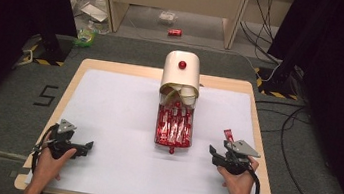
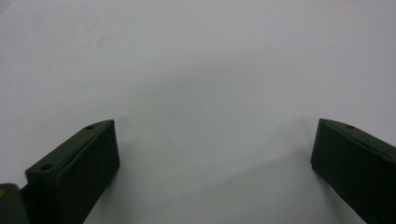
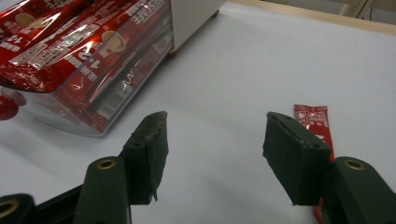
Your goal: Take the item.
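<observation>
Your hands sit nearest, at the tabletop's (image 1: 109,99) near edge. Item one: left gripper (image 1: 87,145), at 8 o'clock of the white sheet, jaws spread wide over bare paper, nothing between them. Item two: right gripper (image 3: 212,156), at 4 o'clock, jaws apart and empty. Item three: one red sachet (image 3: 316,122), flat on the sheet just beside the right gripper's outer jaw, partly hidden behind it. Item four: clear drawer (image 1: 174,127) packed with red sachets, at centre, pulled out from the cream dispenser (image 1: 182,70) at 12 o'clock.
</observation>
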